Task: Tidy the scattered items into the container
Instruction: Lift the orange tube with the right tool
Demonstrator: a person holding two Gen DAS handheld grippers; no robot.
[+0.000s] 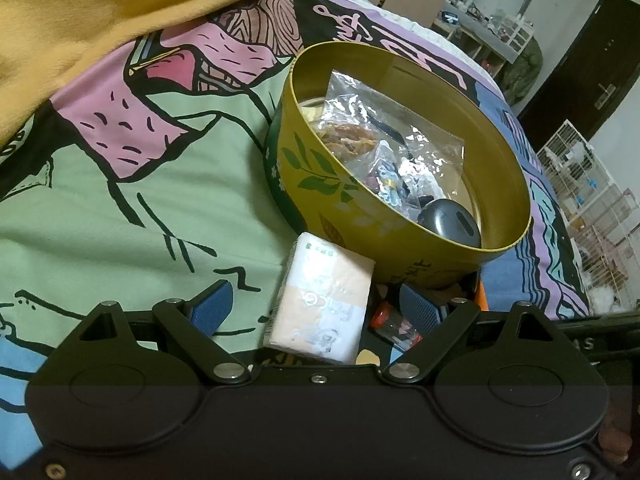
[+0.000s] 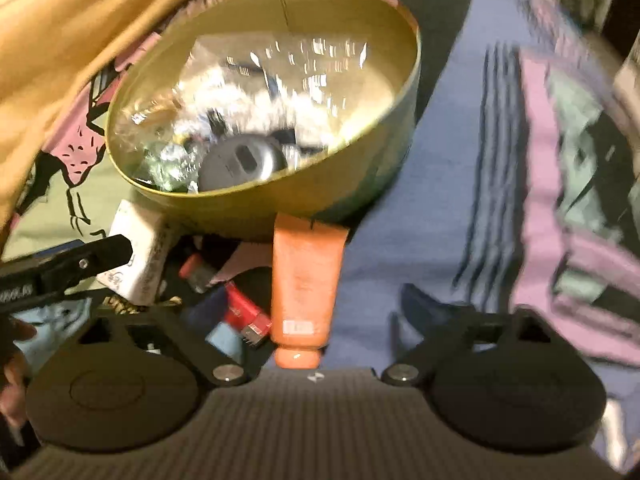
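Note:
A round gold tin stands on the patterned bedspread and holds clear plastic bags and a grey round device. My left gripper is open just before the tin. A wrapped tissue pack lies between its blue pads without touching them, and a small red-capped bottle lies beside the right pad. The right wrist view is blurred. There my right gripper is open, with an orange tube lying loose between its fingers, its far end against the tin.
A yellow blanket is bunched at the upper left of the bed. A red packet and the tissue pack lie beside the orange tube, near the left gripper's finger. A white wire cage stands beyond the bed's right edge.

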